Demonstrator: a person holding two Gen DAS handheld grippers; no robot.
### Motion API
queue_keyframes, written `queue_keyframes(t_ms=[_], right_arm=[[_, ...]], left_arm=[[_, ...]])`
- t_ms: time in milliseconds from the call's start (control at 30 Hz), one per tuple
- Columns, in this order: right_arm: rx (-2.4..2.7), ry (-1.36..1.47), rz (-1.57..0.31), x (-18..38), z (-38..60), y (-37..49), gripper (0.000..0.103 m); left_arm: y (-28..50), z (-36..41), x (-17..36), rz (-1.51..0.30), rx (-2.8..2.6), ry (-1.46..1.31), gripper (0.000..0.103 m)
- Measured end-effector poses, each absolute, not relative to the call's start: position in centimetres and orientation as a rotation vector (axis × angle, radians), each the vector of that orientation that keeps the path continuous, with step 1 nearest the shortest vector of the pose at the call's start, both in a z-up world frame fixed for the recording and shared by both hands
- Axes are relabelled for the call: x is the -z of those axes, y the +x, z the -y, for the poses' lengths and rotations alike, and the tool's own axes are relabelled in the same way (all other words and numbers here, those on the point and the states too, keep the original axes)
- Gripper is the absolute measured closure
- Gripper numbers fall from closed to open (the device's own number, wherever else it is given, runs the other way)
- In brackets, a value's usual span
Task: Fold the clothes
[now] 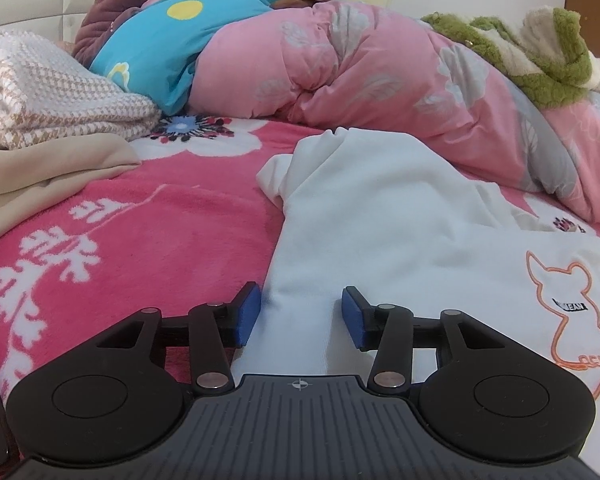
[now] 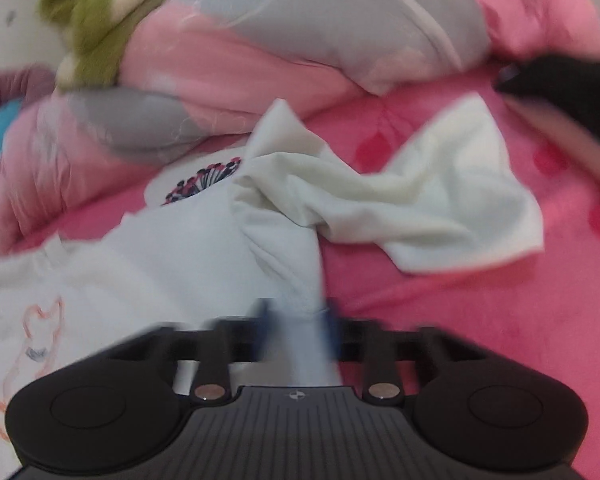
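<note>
A white T-shirt (image 1: 400, 216) with an orange cat outline (image 1: 568, 308) lies spread on the pink flowered blanket (image 1: 160, 232). My left gripper (image 1: 301, 314) stands open over the shirt's left edge. A strip of white cloth lies between its blue pads (image 1: 247, 314), and the right-hand pad stands clear of it. The right wrist view is blurred. There my right gripper (image 2: 298, 316) is shut on a bunched fold of the T-shirt (image 2: 172, 248), and creases run into the jaws. One crumpled sleeve (image 2: 440, 204) trails off to the right on the blanket (image 2: 480, 320).
A pink and grey quilt (image 1: 360, 64) is heaped along the far side with a green and cream plush cloth (image 1: 540, 52) on it. A houndstooth fabric (image 1: 52, 88) and a beige cloth (image 1: 40, 172) lie at the left. A dark blurred object (image 2: 564, 80) is at the right view's upper right.
</note>
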State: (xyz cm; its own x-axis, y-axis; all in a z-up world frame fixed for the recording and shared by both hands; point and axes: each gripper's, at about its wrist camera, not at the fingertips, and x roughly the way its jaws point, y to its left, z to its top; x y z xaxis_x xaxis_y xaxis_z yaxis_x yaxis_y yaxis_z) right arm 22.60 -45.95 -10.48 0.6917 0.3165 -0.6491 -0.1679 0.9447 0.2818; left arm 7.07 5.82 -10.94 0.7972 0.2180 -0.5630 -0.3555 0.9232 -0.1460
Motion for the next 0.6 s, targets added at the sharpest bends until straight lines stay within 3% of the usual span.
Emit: queue_keyframes(t_ms=[100, 433, 467, 500, 567, 600], right_arm=[[-0.227, 0.162, -0.675, 9.6, 46.0, 21.9, 0.096], [-0.172, 0.287, -0.721, 12.3, 49.9, 23.2, 0.096], [-0.17, 0.287, -0.719, 11.9, 49.8, 23.1, 0.089], [-0.156, 0.274, -0.709, 11.3, 49.6, 22.7, 0.076], [-0.116, 0.231, -0.674, 9.6, 49.2, 21.4, 0.065], [-0.104, 0.205, -0.649, 8.8, 49.1, 20.4, 0.065]], left_arm=[[7.1, -5.6, 11.0, -0.569, -0.318, -0.238, 0.057], [7.2, -5.6, 11.1, -0.571, -0.32, -0.238, 0.056], [7.2, -5.7, 11.1, -0.571, -0.319, -0.241, 0.056], [7.2, -5.7, 11.1, -0.57, -0.318, -0.244, 0.056], [7.1, -5.7, 11.1, -0.568, -0.317, -0.247, 0.056], [7.2, -5.8, 11.1, -0.568, -0.317, -0.249, 0.056]])
